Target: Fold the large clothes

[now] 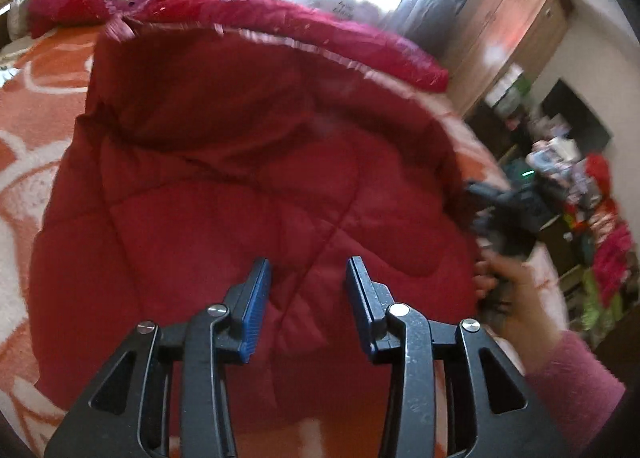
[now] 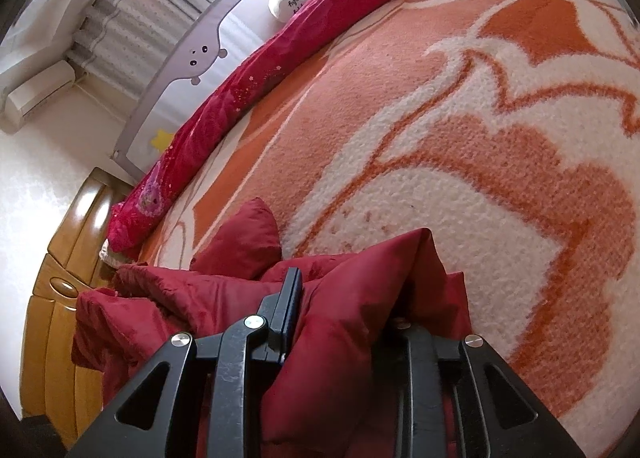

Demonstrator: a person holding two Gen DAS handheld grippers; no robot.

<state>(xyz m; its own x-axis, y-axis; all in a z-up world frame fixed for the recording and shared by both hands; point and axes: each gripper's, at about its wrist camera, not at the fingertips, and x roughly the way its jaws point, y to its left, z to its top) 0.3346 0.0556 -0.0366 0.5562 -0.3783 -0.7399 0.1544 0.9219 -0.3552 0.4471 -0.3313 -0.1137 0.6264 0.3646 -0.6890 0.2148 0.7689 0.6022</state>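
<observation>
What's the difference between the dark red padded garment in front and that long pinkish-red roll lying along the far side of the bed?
The red jacket is plain dark red and quilted; the rolled quilt is brighter crimson with small printed patterns. The jacket lies spread broad and partly bunched, while the quilt forms one long narrow roll along the bed rail. The right claw grips a fold of the jacket; nothing touches the quilt. Both rest on the orange-and-white blanket.

Dark red quilted padded jacket point(image 1: 248, 186), large and puffy, stitched in a diamond pattern. Spread flat across an orange-and-white patterned blanket point(image 1: 36, 106) on a bed, a curved, light-trimmed edge lying on the far side. Near right edge bunched into a thick raised fold point(image 2: 360, 298), creased and standing up off the blanket.
</observation>
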